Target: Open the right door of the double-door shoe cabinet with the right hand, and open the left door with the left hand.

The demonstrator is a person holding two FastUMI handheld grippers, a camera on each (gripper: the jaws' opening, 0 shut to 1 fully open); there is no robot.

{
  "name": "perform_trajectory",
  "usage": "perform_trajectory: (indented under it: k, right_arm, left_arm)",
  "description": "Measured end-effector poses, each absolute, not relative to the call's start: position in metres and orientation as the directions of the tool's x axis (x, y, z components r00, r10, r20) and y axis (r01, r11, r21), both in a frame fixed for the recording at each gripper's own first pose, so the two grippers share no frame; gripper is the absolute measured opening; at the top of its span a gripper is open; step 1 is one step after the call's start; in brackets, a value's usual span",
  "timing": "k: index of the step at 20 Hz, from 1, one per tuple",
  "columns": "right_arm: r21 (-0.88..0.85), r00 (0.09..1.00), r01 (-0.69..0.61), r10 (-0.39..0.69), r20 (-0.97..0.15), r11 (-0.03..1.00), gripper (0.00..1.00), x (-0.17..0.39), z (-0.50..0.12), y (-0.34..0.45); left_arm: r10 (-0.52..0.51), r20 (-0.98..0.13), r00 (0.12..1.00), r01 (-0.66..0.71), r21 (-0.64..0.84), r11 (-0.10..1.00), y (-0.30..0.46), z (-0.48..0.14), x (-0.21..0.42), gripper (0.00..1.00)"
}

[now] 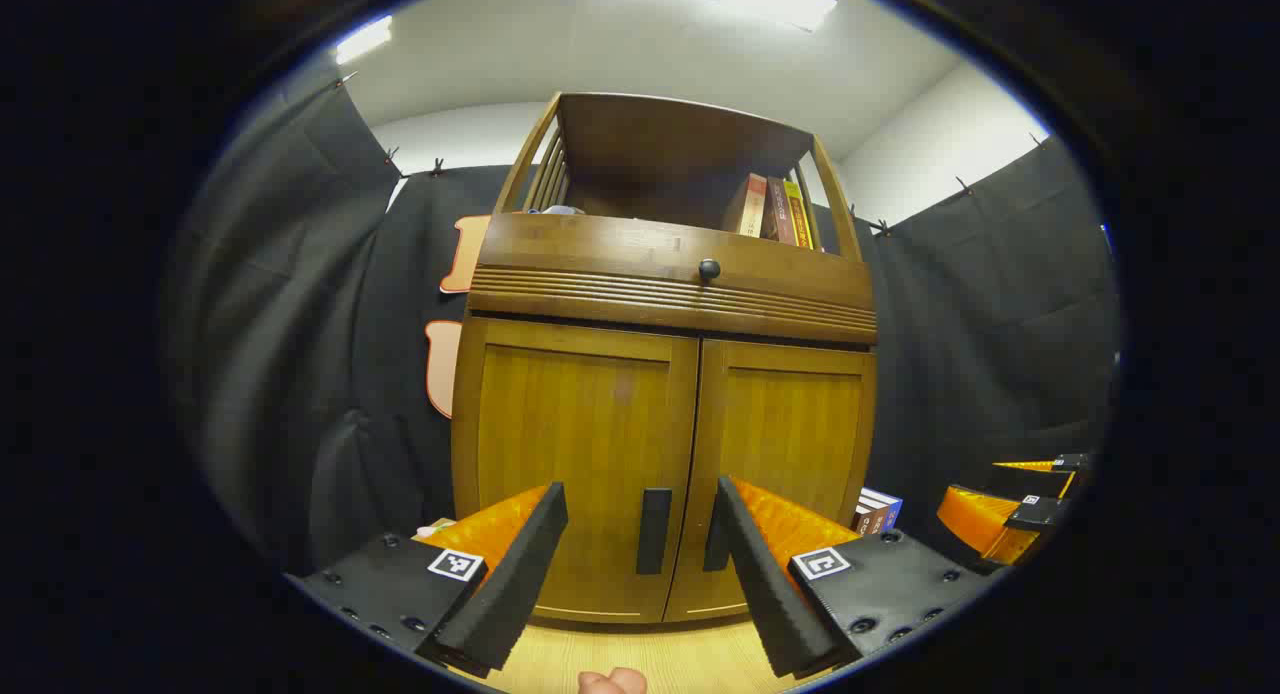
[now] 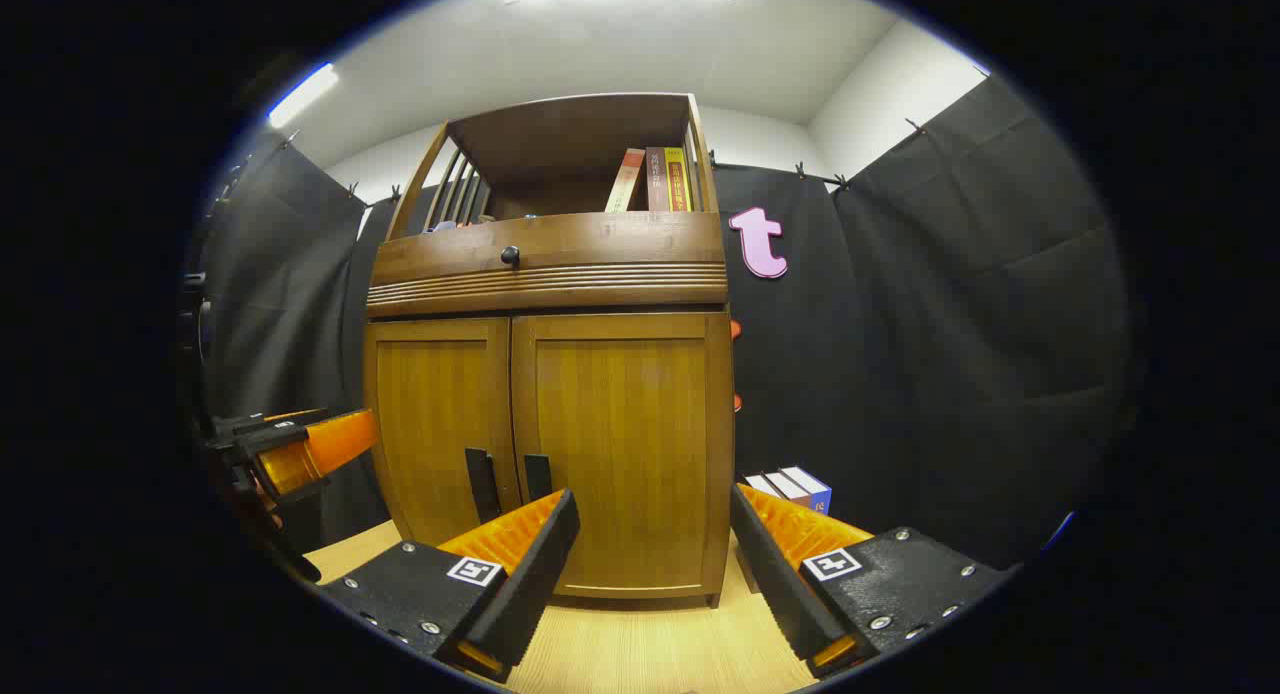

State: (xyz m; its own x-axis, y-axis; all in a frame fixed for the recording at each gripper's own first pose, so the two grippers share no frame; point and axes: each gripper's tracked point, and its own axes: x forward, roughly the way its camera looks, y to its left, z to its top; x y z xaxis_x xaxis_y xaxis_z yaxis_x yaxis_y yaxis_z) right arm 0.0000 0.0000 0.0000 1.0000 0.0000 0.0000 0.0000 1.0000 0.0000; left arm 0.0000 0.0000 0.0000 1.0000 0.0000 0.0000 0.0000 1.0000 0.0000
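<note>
Ahead and left of the wide-open, empty right gripper [image 2: 645, 564], the right door's upright handle [image 2: 537, 477] stands apart.

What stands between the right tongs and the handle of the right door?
Nothing visible. The right tongs hang open before the closed right door; its handle shows above the near finger, with only bare floor between.

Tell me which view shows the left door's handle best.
Left gripper view: the left door's handle stands nearly centred between the open fingers of the left gripper, seen face-on. In the right gripper view the same handle sits off to the side, seen at an angle.
</note>
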Motion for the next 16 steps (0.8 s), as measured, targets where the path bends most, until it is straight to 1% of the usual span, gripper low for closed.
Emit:
perform_trajectory:
  k: [1, 4, 5, 6, 10, 11, 14, 16]
  right_arm:
    - [-0.005, 1.000, 0.004, -0.004, -0.002, 1.000, 0.94, 0.0000, -0.0003, -0.0018]
    - [-0.003, 1.000, 0.006, -0.006, 0.010, 1.000, 0.94, 0.0004, 0.0025, -0.0022]
    - [0.001, 1.000, 0.005, -0.005, 0.008, 1.000, 0.94, 0.0013, 0.0016, -0.0019]
    - [0.005, 1.000, 0.003, -0.003, 0.007, 1.000, 0.94, 0.0019, 0.0005, -0.0021]
    - [0.010, 1.000, 0.007, -0.007, 0.008, 1.000, 0.94, 0.0037, 0.0013, -0.0041]
    - [0.014, 1.000, 0.010, -0.010, 0.008, 1.000, 0.94, 0.0038, 0.0008, -0.0051]
    - [0.021, 1.000, 0.013, -0.013, 0.002, 1.000, 0.94, 0.0033, -0.0013, -0.0066]
    - [0.022, 1.000, 0.018, -0.018, 0.003, 1.000, 0.94, 0.0041, -0.0010, -0.0088]
  left_arm:
    - [-0.002, -0.001, 1.000, 0.002, 0.003, 1.000, -0.0010, -0.0008, 0.0005, 0.94]
    - [-0.009, -0.003, 1.000, 0.009, -0.005, 1.000, -0.0051, -0.0024, 0.0009, 0.98]
    - [-0.006, -0.004, 1.000, 0.006, -0.002, 1.000, -0.0043, -0.0022, 0.0013, 0.94]
    - [0.002, -0.001, 1.000, -0.002, 0.002, 1.000, -0.0030, -0.0021, 0.0015, 0.96]
    - [-0.006, 0.008, 1.000, 0.006, 0.008, 1.000, -0.0066, 0.0001, 0.0025, 0.95]
    - [-0.012, 0.008, 1.000, 0.012, 0.006, 1.000, -0.0076, 0.0006, 0.0029, 0.96]
    - [-0.011, 0.005, 1.000, 0.011, 0.007, 1.000, -0.0065, 0.0009, 0.0032, 0.95]
    - [-0.008, 0.005, 1.000, 0.008, 0.007, 1.000, -0.0054, 0.0012, 0.0034, 0.98]
